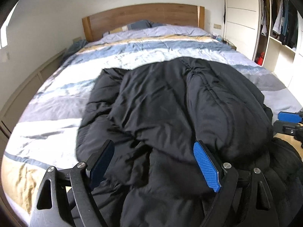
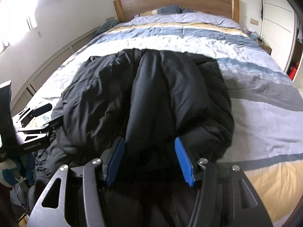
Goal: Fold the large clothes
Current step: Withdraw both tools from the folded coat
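black padded coat (image 1: 170,102) bunched on bed (image 1: 56,102) | left gripper (image 1: 153,162) spread over folds, grip unclear | right gripper (image 2: 149,158) probably pinching a fold; hem cut off

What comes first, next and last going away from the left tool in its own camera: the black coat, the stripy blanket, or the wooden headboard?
1. Black coat: right between the left tool pads, at the foot of the bed.
2. Stripy blanket: spread beyond the coat, mid-bed.
3. Wooden headboard: far end, against the wall.
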The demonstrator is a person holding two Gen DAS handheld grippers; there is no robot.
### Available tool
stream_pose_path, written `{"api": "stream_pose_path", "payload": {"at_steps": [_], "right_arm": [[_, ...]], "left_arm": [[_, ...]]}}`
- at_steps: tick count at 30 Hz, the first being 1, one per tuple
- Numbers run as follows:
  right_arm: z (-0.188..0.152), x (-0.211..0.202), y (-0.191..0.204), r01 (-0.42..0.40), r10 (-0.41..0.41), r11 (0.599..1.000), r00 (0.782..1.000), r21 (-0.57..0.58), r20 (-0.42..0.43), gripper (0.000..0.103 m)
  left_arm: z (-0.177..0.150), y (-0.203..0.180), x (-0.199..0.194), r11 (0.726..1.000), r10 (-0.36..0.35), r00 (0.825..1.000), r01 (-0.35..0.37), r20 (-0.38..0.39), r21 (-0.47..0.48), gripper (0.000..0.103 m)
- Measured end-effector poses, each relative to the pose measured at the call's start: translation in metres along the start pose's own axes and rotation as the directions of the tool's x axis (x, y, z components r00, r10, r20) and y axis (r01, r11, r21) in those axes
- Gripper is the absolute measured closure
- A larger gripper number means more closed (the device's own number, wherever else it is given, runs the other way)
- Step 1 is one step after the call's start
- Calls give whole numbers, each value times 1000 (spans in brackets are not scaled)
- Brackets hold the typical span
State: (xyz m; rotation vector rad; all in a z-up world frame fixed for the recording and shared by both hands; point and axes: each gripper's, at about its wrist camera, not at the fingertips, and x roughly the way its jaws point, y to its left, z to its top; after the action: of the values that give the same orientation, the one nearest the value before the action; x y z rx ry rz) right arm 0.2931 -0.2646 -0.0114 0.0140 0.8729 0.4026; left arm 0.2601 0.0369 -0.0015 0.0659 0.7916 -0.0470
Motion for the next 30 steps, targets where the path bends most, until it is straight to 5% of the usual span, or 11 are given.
{"api": "stream_pose_path", "payload": {"at_steps": [19,30], "right_arm": [[-56,-101,-2,29,-37,997,993,74,114,42],[-84,-143,-24,60,-82,988,984,146,156,33]], "left_arm": [[-26,-8,-107,1000,20,990,-22,139,19,9],[-41,-4,-136,1000,23,986,-25,166,11,5]]}}
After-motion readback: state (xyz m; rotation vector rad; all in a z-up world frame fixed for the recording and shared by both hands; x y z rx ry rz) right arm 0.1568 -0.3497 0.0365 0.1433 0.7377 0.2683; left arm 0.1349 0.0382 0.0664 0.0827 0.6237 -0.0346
